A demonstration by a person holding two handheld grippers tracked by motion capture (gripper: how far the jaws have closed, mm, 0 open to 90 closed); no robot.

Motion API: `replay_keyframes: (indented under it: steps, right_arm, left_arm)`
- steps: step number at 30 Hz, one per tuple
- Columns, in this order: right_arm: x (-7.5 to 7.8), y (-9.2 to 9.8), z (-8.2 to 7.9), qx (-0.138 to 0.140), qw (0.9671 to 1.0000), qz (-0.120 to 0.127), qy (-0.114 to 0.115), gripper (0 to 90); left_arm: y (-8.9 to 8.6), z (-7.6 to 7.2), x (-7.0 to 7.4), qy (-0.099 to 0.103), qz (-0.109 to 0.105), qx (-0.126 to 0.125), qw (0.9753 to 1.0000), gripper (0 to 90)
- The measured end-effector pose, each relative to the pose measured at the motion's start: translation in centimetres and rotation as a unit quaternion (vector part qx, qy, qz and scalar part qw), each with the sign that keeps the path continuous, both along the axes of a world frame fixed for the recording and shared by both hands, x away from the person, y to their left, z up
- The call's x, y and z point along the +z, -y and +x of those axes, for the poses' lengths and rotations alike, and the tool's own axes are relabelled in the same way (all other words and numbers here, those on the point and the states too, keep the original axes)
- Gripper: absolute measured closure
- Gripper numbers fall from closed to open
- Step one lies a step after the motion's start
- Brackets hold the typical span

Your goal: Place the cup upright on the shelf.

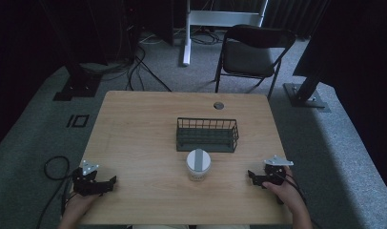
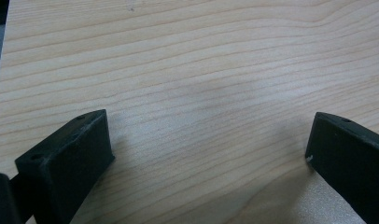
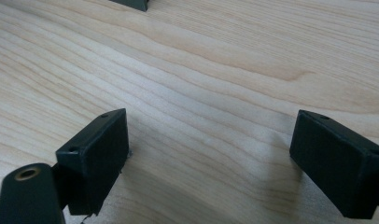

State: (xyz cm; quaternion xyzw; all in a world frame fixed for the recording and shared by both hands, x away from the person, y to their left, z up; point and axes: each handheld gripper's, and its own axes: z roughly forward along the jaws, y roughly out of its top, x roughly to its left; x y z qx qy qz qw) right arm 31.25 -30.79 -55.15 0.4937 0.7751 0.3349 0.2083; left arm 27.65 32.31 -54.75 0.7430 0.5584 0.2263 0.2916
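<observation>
The left claw [image 2: 208,154] sits low over the pale wooden tabletop [image 2: 201,60], its two black jaws spread wide apart with nothing but bare wood grain between them; the tabletop's edge shows at the far left, dark beyond it

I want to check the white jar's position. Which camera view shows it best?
The high view: the white jar stands whole on the table, just before the wire basket. Both gripper views show bare tabletop between open jaws, without the jar.
</observation>
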Motion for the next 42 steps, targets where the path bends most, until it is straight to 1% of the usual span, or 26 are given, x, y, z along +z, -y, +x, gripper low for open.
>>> replay_keyframes:
  steps: [6,25,36,38,40,42]
  right_arm:
    - [0.0,0.06,0.04,0.007,1.0,0.0,0.0,11.3]
    - [0.0,0.1,0.04,0.011,0.9999,0.001,0.0,11.3]
    - [0.01,-0.12,0.01,0.004,1.0,0.0,0.001,11.3]
    - [0.02,-0.29,-0.01,0.004,1.0,-0.002,0.005,11.3]
    - [0.09,-0.37,-0.02,-0.003,0.9999,0.006,0.011,11.3]
    - [0.09,-0.42,-0.02,-0.001,0.9999,0.006,0.011,11.3]
  left_arm:
    - [-0.04,-0.03,0.0,0.0,0.0,-0.002,1.0,0.6]
    - [-0.04,-0.03,0.0,0.0,0.0,-0.002,1.0,0.6]
    - [-0.03,-0.03,-0.02,0.001,-0.001,-0.001,1.0,0.5]
    - [-0.04,-0.03,-0.01,0.0,0.0,-0.001,1.0,0.6]
    - [-0.03,-0.04,-0.01,0.0,0.0,-0.001,1.0,0.6]
    - [-0.04,-0.03,-0.01,0.0,0.0,-0.001,1.0,0.5]
